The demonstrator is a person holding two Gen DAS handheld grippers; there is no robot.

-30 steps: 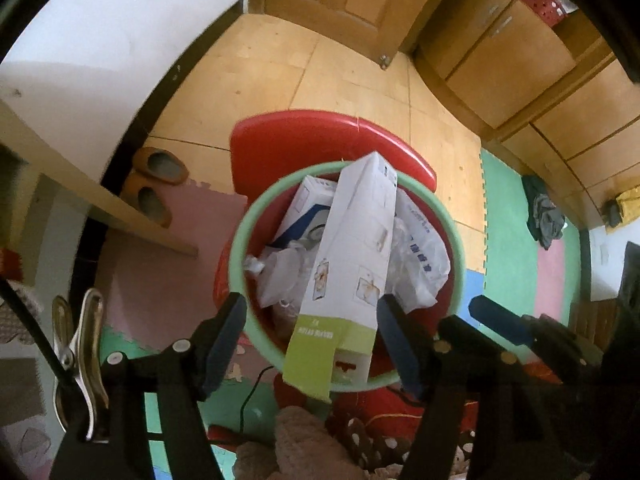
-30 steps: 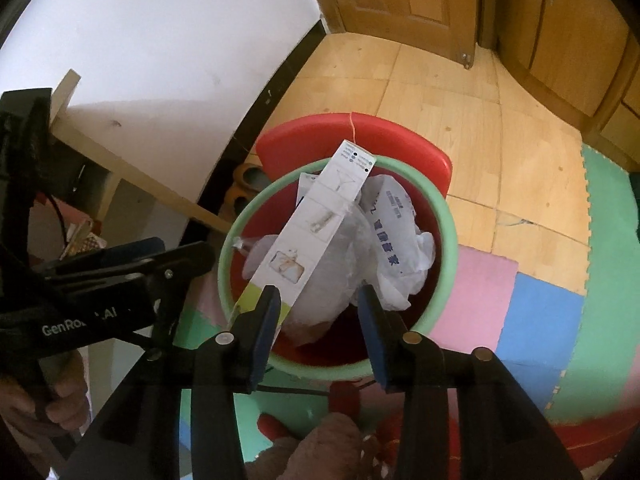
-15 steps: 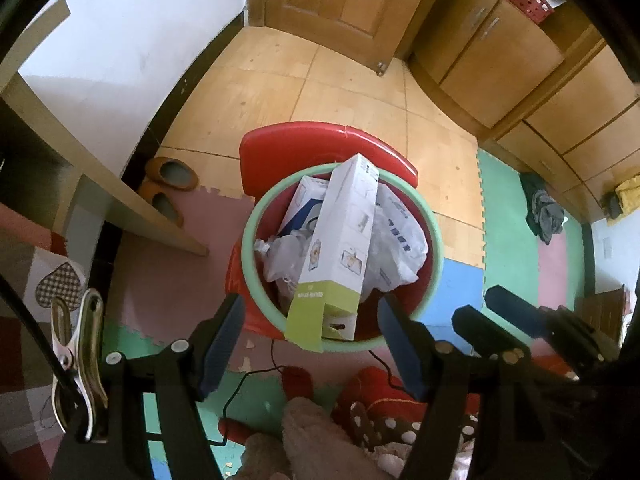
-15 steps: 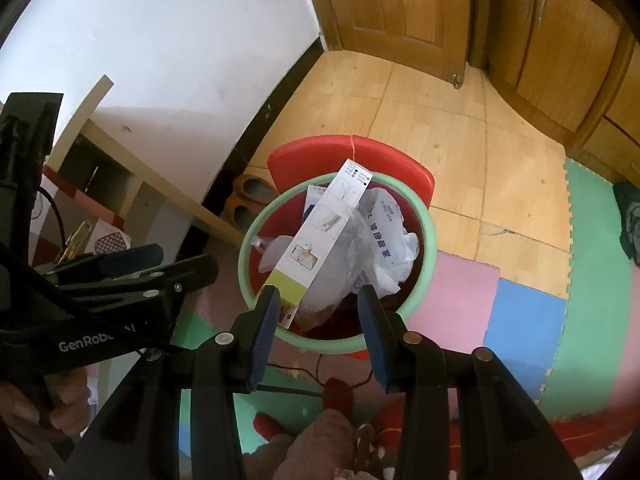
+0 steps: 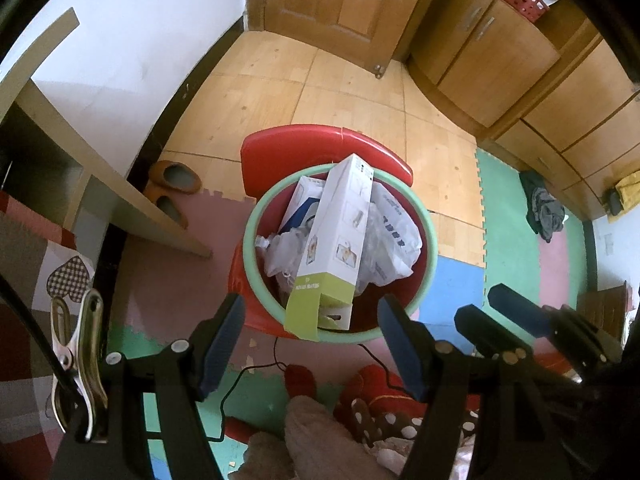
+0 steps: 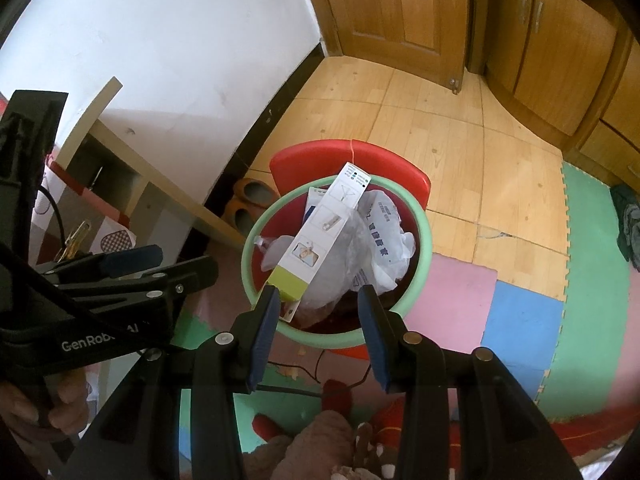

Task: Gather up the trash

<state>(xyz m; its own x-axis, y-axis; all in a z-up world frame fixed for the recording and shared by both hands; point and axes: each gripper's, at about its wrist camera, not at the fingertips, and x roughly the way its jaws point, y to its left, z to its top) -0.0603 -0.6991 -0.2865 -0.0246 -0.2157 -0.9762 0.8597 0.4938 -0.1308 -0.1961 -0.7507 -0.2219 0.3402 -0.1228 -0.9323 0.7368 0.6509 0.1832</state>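
Trash sits below both tongs: left tongs (image 5: 312, 344) spread wide and empty, right tongs (image 6: 318, 330) partly spread, also empty. Beneath them the green-rimmed bin (image 5: 428, 236) is heaped with a long white carton (image 5: 340, 240), probably light yet stiff, best pinched across its narrow sides, and crumpled plastic bags (image 5: 394, 240), soft and likely slippery.

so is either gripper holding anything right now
No. The left gripper and right gripper both hang open and empty above the bin; the long white box lies in it.
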